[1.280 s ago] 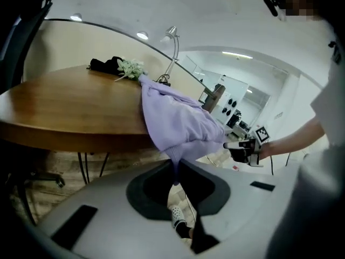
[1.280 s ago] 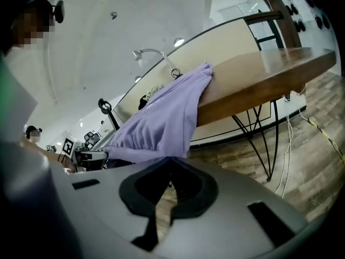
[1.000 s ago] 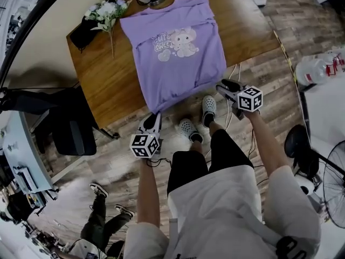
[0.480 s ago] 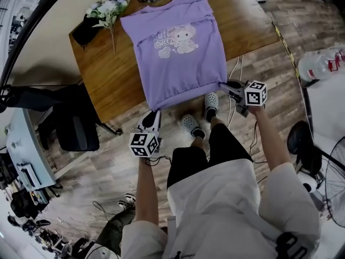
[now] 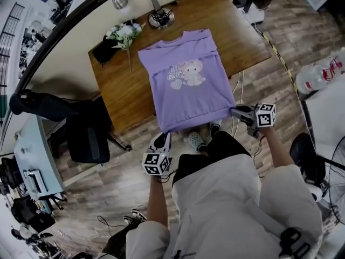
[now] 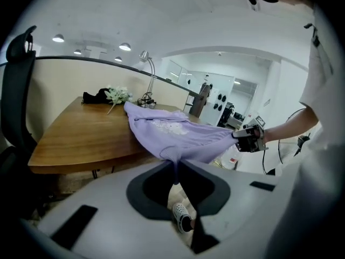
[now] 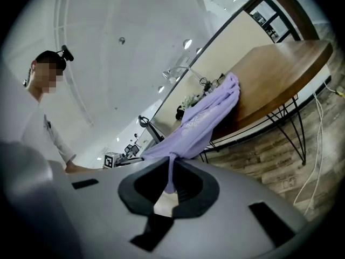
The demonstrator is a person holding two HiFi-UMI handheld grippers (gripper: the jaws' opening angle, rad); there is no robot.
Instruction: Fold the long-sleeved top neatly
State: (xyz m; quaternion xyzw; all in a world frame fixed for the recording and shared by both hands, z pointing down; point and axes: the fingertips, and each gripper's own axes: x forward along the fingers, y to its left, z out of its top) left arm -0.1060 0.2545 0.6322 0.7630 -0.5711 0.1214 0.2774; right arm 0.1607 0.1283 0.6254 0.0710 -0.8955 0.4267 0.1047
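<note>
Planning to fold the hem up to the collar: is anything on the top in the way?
Nothing visible lies on the purple top. The lamp base and flowers sit on the table beyond its collar, not on the cloth.

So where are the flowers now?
Head view, upper left: flowers on the far end of the table, left of the purple top, near the lamp base.

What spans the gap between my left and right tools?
The hem of the lilac printed top, stretched between them in the head view. The left tool grips one corner; the right tool has just been closing its jaws on the other.
</note>
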